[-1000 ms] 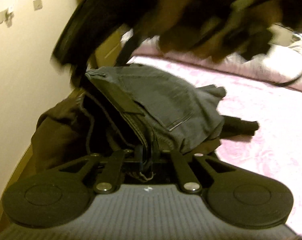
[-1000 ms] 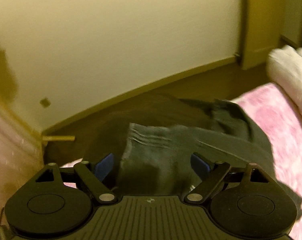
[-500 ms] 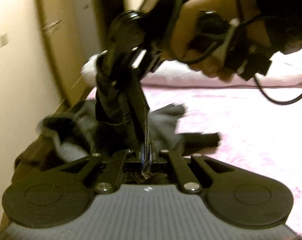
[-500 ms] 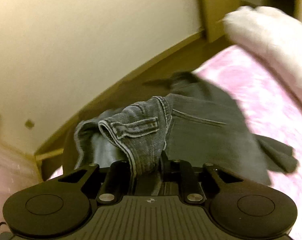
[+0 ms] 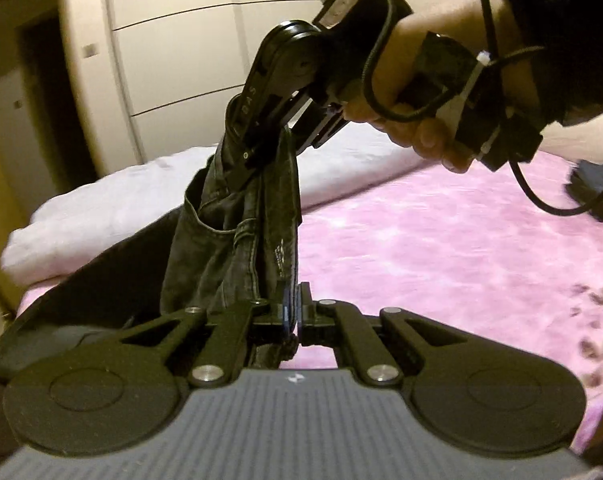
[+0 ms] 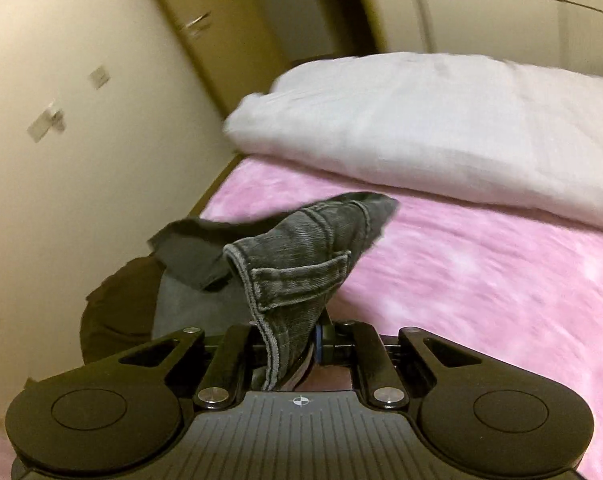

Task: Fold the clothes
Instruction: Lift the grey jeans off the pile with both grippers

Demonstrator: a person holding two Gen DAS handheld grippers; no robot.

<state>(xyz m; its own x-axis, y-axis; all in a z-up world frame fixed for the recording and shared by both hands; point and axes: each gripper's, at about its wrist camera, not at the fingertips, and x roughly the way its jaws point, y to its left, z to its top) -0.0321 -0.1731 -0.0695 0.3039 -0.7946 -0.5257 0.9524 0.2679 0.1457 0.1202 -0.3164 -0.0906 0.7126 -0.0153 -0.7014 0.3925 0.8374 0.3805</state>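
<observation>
Dark grey jeans (image 5: pixel 229 240) hang bunched between both grippers above the pink bed cover (image 5: pixel 441 248). My left gripper (image 5: pixel 291 304) is shut on a lower edge of the denim. Up and beyond it, a hand (image 5: pixel 405 120) holds my right gripper (image 5: pixel 261 152), which pinches the jeans' upper part. In the right wrist view the jeans' waistband with a belt loop (image 6: pixel 301 248) runs into the right gripper (image 6: pixel 297 332), whose jaws are closing tight on it. The rest of the jeans trails toward the bed's left edge.
A folded white duvet (image 6: pixel 421 120) lies across the far end of the bed. A dark brown garment (image 6: pixel 113 312) sits by the bed's left edge near the wall (image 6: pixel 61 160). A dark folded item (image 5: pixel 597 188) rests at far right. A wardrobe (image 5: pixel 181 60) stands behind.
The right gripper went from open around the jeans to shut on the waistband. Both grippers lifted the jeans off the heap and swung them over the bed toward the duvet.
</observation>
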